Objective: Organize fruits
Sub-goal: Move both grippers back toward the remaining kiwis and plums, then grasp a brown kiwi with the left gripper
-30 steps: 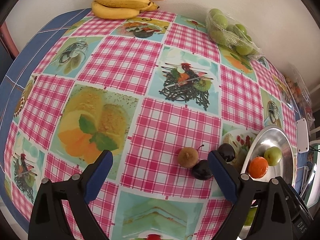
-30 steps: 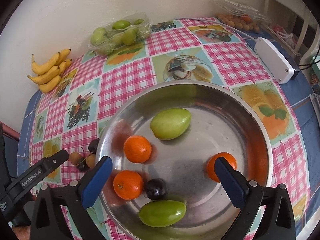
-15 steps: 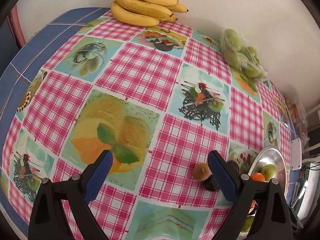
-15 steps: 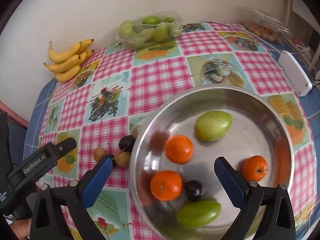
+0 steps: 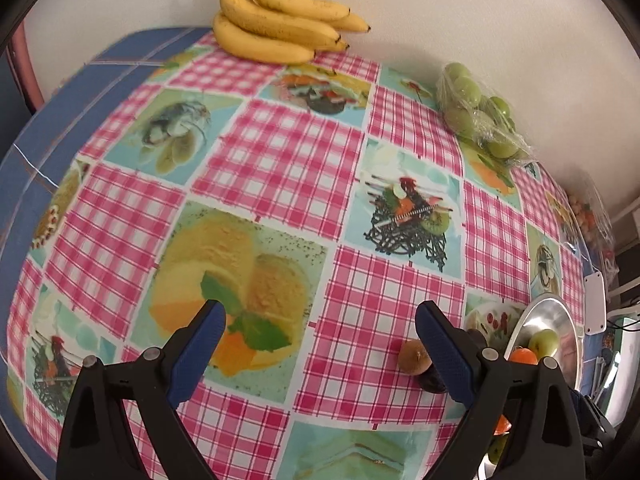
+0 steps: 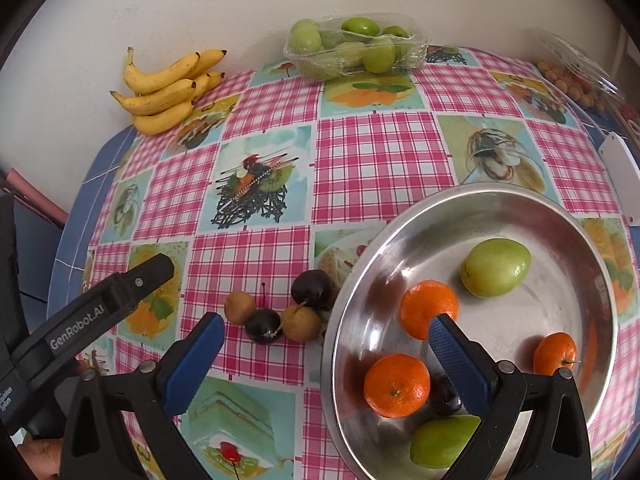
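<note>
Steel bowl holds three oranges, green fruit; right gripper fingers apart

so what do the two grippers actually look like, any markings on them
Both are black plastic clamp-style frames with two fingers, silver rivets at the joints and textured blue pads. The left gripper looks the same as the right gripper. In the right wrist view, its black arm carries white "GenRobot.AI" lettering.

Left gripper: two black plastic arms, angular and ribbed, each tipped with a blue textured pad; round silver screws at the pivots. Seen from the right wrist view, one arm bears white lettering "GenRobot.AI" (a second line lower down is cut off).

Right gripper: same build, black arms, blue pads, silver screw heads.
</note>
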